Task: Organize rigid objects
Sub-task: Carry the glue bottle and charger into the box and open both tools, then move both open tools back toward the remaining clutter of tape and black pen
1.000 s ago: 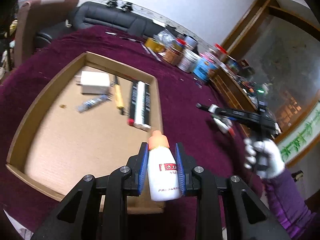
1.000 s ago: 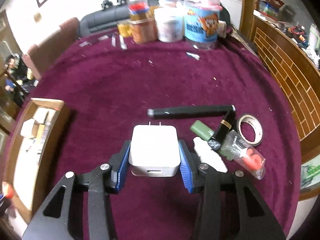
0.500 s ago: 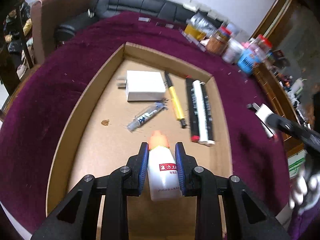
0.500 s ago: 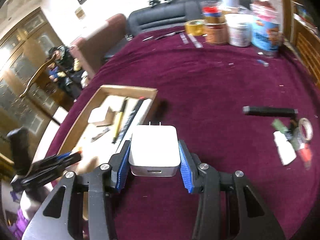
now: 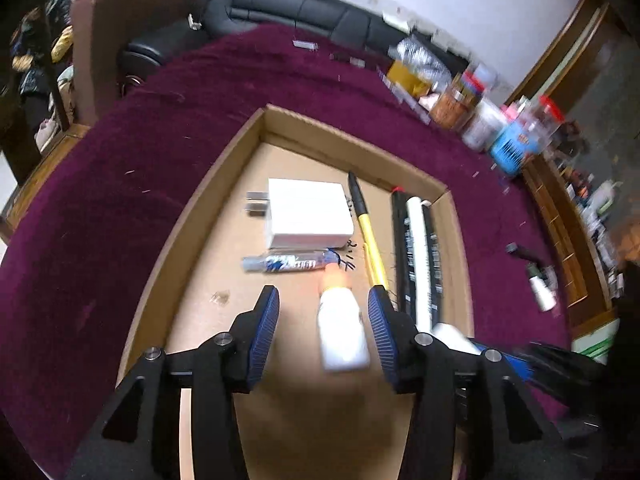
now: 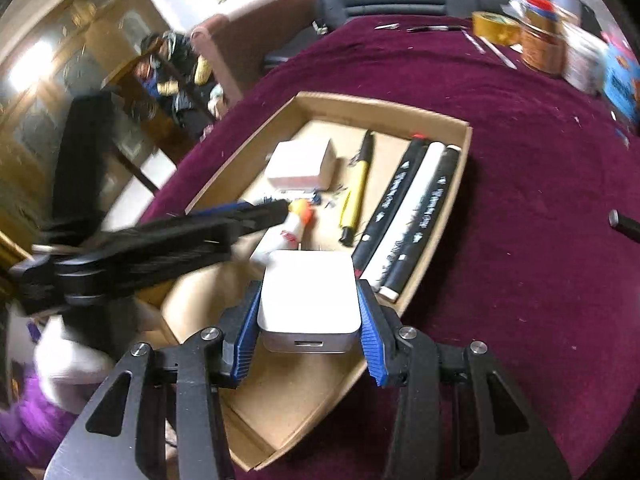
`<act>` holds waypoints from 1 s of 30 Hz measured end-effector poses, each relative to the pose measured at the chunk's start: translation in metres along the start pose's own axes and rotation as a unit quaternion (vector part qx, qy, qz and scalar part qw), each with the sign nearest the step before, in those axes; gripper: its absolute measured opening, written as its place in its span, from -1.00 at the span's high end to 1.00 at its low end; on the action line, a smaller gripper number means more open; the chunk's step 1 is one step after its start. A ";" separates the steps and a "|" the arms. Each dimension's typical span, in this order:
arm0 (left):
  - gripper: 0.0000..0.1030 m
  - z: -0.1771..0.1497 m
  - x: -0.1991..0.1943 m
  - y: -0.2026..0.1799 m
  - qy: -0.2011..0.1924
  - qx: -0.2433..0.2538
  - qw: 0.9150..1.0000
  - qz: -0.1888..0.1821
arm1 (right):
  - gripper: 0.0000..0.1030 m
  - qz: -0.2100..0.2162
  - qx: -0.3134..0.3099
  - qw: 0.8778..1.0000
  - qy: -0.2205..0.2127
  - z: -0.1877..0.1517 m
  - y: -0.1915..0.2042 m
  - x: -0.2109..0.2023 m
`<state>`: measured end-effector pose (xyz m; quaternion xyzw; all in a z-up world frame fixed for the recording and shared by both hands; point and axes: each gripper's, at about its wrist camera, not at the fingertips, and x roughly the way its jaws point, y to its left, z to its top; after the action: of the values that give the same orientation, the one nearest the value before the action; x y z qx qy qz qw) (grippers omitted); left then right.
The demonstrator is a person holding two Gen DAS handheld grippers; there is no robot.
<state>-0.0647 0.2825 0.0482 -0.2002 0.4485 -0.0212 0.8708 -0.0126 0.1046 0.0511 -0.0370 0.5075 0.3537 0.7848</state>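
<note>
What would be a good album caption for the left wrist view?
Left hand-held gripper, jaws just opened, letting go of a small white bottle over a cardboard tray on the purple table.

The right gripper (image 6: 308, 312) clamps a white charger (image 6: 307, 294) over the near end of the cardboard tray (image 6: 464, 160). Inside lie another white charger (image 6: 302, 164), a yellow pen (image 6: 356, 196) and three black and white sticks (image 6: 412, 208). From the left, the left gripper (image 6: 276, 210) reaches in beside a small white bottle (image 6: 286, 232) with an orange cap.
</note>
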 end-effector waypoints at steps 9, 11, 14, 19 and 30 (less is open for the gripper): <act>-0.17 -0.042 -0.073 0.026 -0.118 -0.076 0.990 0.004 | 0.15 -0.075 -0.055 0.995 0.019 -0.002 0.016 0.037; -0.17 -0.046 -0.078 0.022 -0.133 -0.064 0.989 0.026 | 0.14 -0.066 -0.047 0.997 0.012 -0.003 0.016 0.028; -0.17 -0.049 -0.083 0.010 -0.152 -0.043 0.987 0.040 | 0.07 -0.045 -0.028 0.998 -0.041 -0.011 0.009 -0.010; -0.26 -0.062 -0.085 -0.030 -0.160 0.007 0.987 0.020 | -0.19 -0.066 0.040 0.988 -0.136 -0.047 -0.029 -0.077; -0.26 -0.102 -0.060 -0.138 -0.079 0.122 0.989 -0.032 | -0.19 -0.119 0.231 0.942 -0.213 -0.132 -0.136 -0.144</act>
<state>-0.1616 0.1347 0.0923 -0.1076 0.3654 -0.0876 0.9205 -0.0676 -0.1267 0.0654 0.1611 0.3882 0.1304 0.8980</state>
